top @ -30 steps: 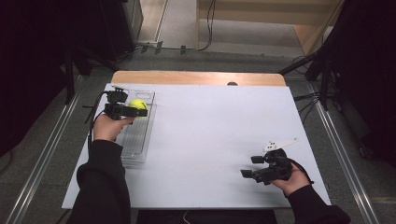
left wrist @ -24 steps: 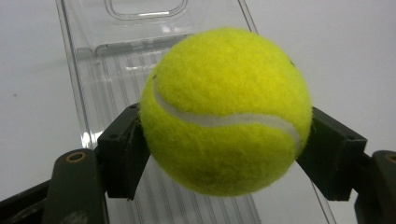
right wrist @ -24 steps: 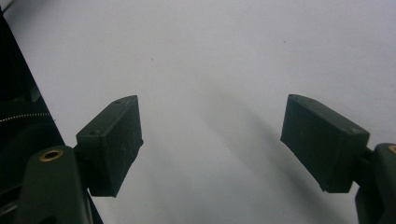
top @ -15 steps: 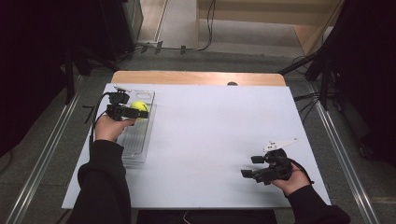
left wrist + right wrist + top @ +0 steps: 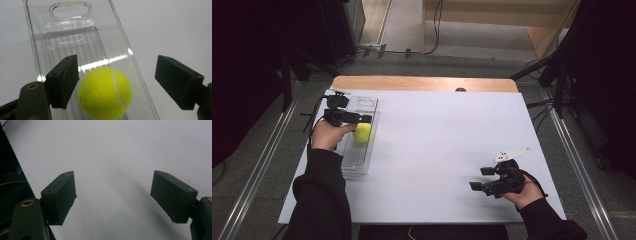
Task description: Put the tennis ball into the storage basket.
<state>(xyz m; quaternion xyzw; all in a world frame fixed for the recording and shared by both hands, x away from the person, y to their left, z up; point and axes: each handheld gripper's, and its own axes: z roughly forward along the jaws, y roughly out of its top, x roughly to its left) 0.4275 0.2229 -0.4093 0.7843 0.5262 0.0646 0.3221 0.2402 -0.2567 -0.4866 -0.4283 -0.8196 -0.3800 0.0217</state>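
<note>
A yellow-green tennis ball (image 5: 362, 132) (image 5: 105, 93) lies in a clear plastic tray (image 5: 354, 162) (image 5: 67, 30) at the table's left side. My left gripper (image 5: 362, 119) (image 5: 116, 65) hovers just over the ball and its jaws have just been opening. In the left gripper view the ball sits low between the jaws, close to the left pad (image 5: 66, 82), with a wide gap to the right pad (image 5: 175, 82). My right gripper (image 5: 481, 178) (image 5: 112, 182) rests near the front right of the white table (image 5: 442, 145), open, with nothing between its jaws.
The tray has a handle slot (image 5: 70, 10) at its far end and ribbed walls. A wooden strip (image 5: 422, 83) runs along the table's far edge. Dark curtains and metal rails flank the table on both sides.
The left gripper's jaws have spread and the tennis ball has left them, dropping into the tray a little nearer to the person. The right gripper has not moved.
</note>
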